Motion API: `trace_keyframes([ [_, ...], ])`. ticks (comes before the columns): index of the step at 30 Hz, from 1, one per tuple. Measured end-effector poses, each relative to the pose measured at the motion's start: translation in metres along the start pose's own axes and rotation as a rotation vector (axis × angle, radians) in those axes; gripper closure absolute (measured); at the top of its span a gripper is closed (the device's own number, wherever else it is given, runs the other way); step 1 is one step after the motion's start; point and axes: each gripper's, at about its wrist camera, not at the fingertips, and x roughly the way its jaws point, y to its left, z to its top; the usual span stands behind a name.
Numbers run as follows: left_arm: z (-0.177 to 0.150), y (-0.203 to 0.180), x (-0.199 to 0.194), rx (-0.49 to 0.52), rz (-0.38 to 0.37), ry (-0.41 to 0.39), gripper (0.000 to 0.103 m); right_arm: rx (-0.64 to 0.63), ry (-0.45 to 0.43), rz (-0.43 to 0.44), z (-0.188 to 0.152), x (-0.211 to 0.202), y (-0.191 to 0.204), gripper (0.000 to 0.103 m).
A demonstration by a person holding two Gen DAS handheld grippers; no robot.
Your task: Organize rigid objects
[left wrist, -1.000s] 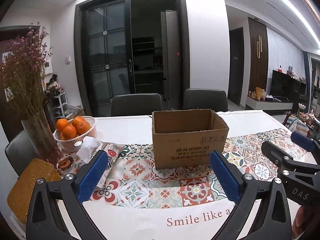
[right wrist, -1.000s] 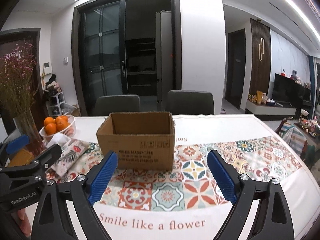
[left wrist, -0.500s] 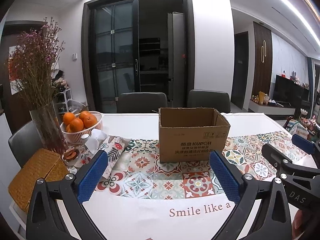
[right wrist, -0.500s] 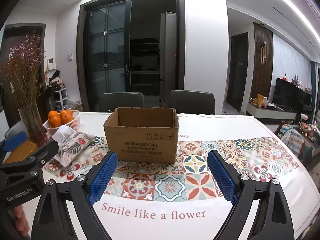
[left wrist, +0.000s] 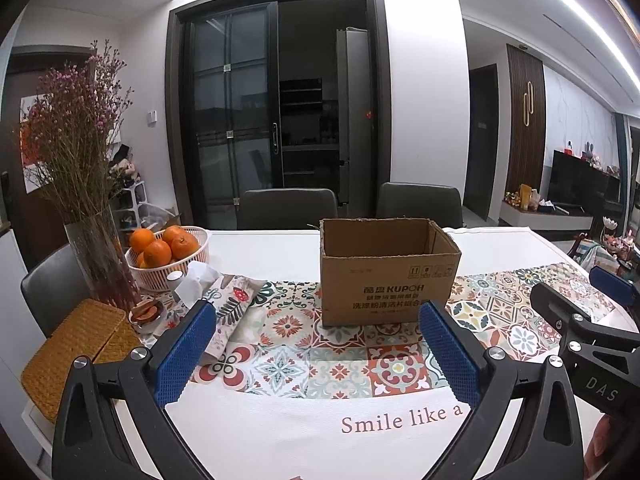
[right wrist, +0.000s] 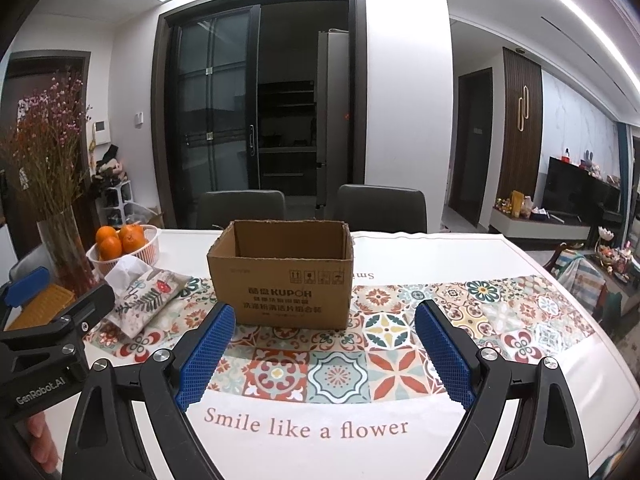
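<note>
- On the surface (right wrist: 460, 256), dead centre on the tiled runner, sits the open cardboard box (right wrist: 282, 272), flaps gone, top open, and I can't see anything inside it from either view.
- Left tool (left wrist: 318, 354) hangs over the near edge with its blue pads spread wide, nothing between them.
- Right tool (right wrist: 324, 356) is the same deal: wide apart, holding nothing, hovering short of the box and not touching it.
- Off to the left there's a basket of oranges (left wrist: 168, 254), a tissue pouch (left wrist: 228, 308) in flowery fabric, a glass vase (left wrist: 100, 256) of dried flowers and a woven mat (left wrist: 76, 352). All well clear of the box except the pouch, which lies near its left side.
- Honestly this looks like the very start to me: nothing picked, nothing visibly sorted. The box is my guess for where the rigid stuff ends up.
- Can't spot an obvious hard item to grab on the runner itself, so the next move probably means swinging a tool left toward that cluster, lining the pads either side of something solid, and steering clear of the vase while doing it.
</note>
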Motion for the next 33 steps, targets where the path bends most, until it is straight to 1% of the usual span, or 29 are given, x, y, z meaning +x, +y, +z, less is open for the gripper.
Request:
trace_keyframes([
  [5, 0.0, -0.001, -0.002, 0.005, -0.005, -0.003, 0.0, 0.008, 0.003, 0.007, 0.0, -0.002, -0.003, 0.011],
  [17, 0.002, -0.002, -0.005, 0.019, 0.008, -0.021, 0.0, 0.014, -0.015, -0.001, 0.001, -0.008, -0.008, 0.011],
  [33, 0.002, -0.002, -0.011, 0.026, 0.02, -0.039, 0.0, 0.013, -0.017, -0.007, 0.003, -0.01, -0.009, 0.011],
])
